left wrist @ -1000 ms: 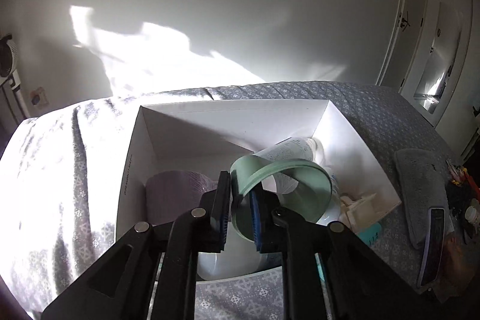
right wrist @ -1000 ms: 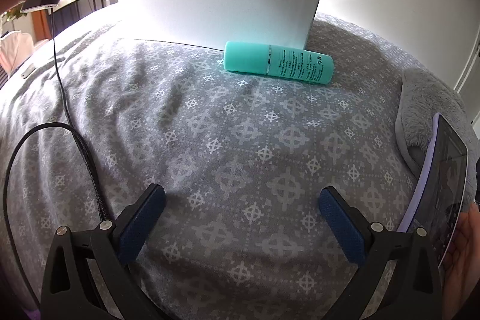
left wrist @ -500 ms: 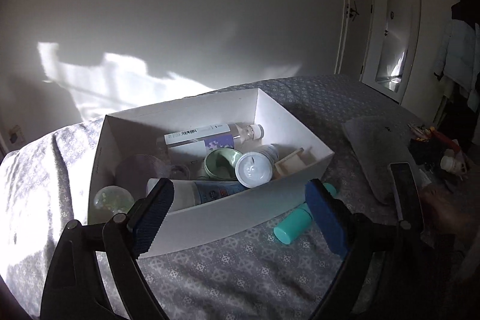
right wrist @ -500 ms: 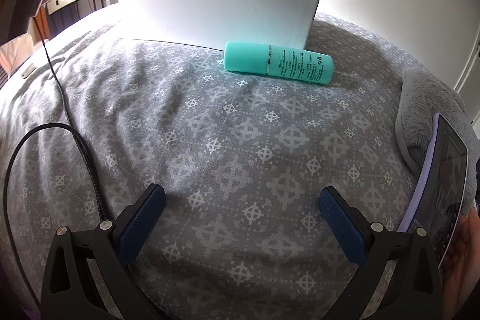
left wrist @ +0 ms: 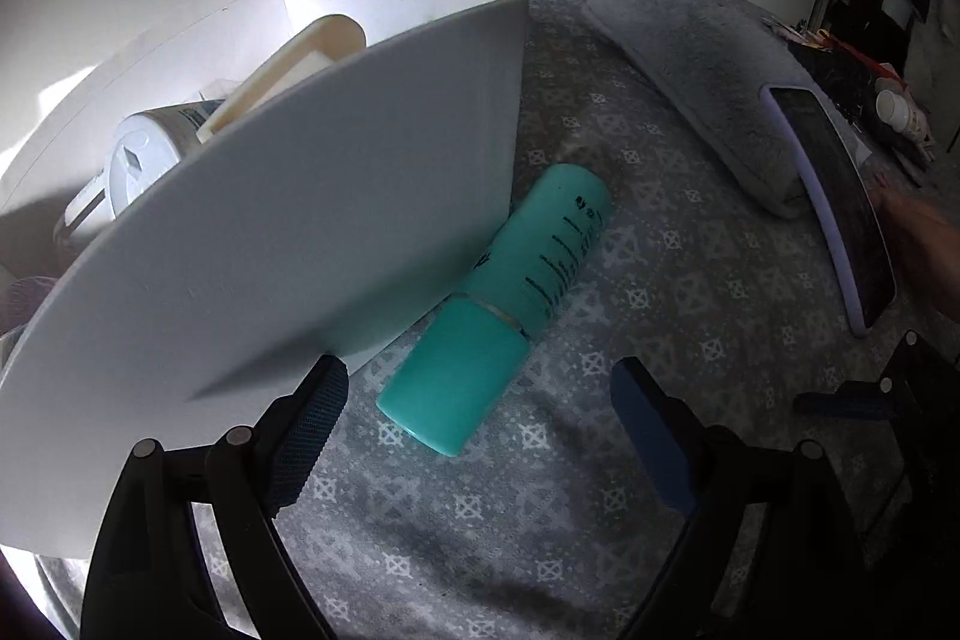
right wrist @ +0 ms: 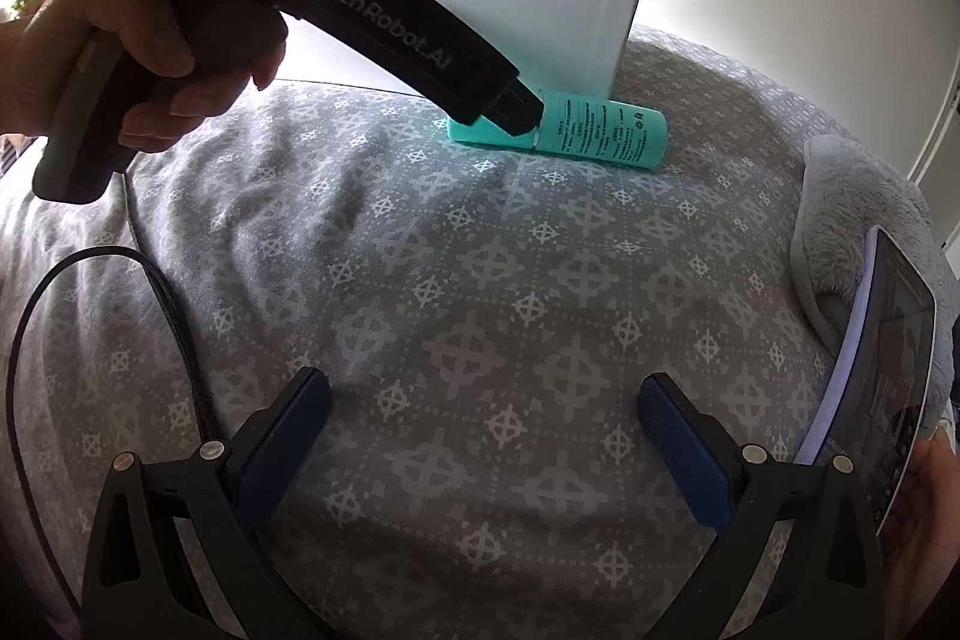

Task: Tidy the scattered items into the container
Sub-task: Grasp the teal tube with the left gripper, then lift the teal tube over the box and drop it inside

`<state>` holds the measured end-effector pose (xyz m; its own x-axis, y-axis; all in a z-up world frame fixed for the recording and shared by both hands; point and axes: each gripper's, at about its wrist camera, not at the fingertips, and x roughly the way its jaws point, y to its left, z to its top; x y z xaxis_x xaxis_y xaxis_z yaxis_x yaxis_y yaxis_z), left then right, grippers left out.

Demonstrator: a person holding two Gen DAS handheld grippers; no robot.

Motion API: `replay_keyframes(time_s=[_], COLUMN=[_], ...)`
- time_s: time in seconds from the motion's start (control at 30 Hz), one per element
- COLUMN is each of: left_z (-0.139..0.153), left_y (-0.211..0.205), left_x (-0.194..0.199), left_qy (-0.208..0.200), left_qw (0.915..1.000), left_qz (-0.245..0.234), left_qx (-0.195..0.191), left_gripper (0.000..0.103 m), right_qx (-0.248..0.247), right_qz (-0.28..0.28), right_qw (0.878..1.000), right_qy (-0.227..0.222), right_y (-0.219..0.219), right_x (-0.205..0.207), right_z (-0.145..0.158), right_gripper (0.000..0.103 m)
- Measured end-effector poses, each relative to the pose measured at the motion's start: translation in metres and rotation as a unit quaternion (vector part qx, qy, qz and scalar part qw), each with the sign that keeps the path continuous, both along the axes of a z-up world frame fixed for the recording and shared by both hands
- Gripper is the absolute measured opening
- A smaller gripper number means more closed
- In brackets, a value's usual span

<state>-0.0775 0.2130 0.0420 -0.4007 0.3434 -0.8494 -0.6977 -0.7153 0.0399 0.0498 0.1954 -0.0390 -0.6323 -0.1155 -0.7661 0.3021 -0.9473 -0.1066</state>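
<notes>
The left gripper (left wrist: pixel 480 394) is held with its jaws wide apart, having just been opening, and nothing is clamped between them; the near end of a teal bottle (left wrist: pixel 510 304) lies in the gap. The bottle rests on its side on the patterned bedspread (left wrist: pixel 660 250), touching the outer wall of the white box (left wrist: pixel 300 244), which stands at ten o'clock from it. The right gripper (right wrist: pixel 483 436) is likewise seen spread apart over bare bedspread, with the bottle well apart at twelve o'clock.
</notes>
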Motion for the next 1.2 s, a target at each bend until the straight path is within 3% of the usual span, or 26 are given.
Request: replay_keyframes(time_s=[0.13, 0.3, 0.37, 0.43, 0.47, 0.5, 0.53, 0.57, 0.9, 1.07, 1.2], left_z=[-0.006, 0.0, -0.002, -0.006, -0.006, -0.003, -0.003, -0.001, 0.015, 0.045, 0.084], left_y=[0.019, 0.04, 0.046, 0.049, 0.049, 0.049, 0.048, 0.041, -0.019, -0.046, -0.061], left_x=[0.008, 0.01, 0.0, -0.007, -0.006, -0.004, -0.006, -0.006, 0.037, 0.047, 0.046], left_qy=[-0.052, -0.024, -0.037, -0.055, -0.044, -0.038, -0.041, -0.048, -0.034, -0.013, 0.009], left_qw=[0.9976, 0.9987, 0.9988, 0.9979, 0.9985, 0.9986, 0.9984, 0.9978, 0.9968, 0.9948, 0.9889], left_qz=[-0.042, -0.044, -0.027, -0.016, -0.015, -0.012, -0.008, -0.006, -0.002, 0.013, 0.026], left_qx=[0.017, 0.008, 0.017, 0.03, 0.03, 0.036, 0.039, 0.045, 0.072, 0.101, 0.146], left_gripper=[0.09, 0.09, 0.089, 0.081, 0.069, 0.044, 0.035, 0.033, 0.033, 0.033, 0.033], right_qx=[0.0, 0.0, 0.0, 0.0, 0.0, 0.0, 0.0, 0.0, 0.0, 0.0, 0.0], right_qz=[0.0, 0.0, 0.0, 0.0, 0.0, 0.0, 0.0, 0.0, 0.0, 0.0, 0.0], right_qw=[1.0, 1.0, 1.0, 1.0, 1.0, 1.0, 1.0, 1.0, 1.0, 1.0, 1.0], right_qy=[0.0, 0.0, 0.0, 0.0, 0.0, 0.0, 0.0, 0.0, 0.0, 0.0, 0.0], right_y=[0.0, 0.0, 0.0, 0.0, 0.0, 0.0, 0.0, 0.0, -0.002, -0.002, -0.002], right_x=[0.0, 0.0, 0.0, 0.0, 0.0, 0.0, 0.0, 0.0, 0.0, 0.0, 0.0], right_z=[0.0, 0.0, 0.0, 0.0, 0.0, 0.0, 0.0, 0.0, 0.0, 0.0, 0.0], right_gripper=[0.103, 0.103, 0.103, 0.103, 0.103, 0.103, 0.103, 0.103, 0.103, 0.103, 0.103])
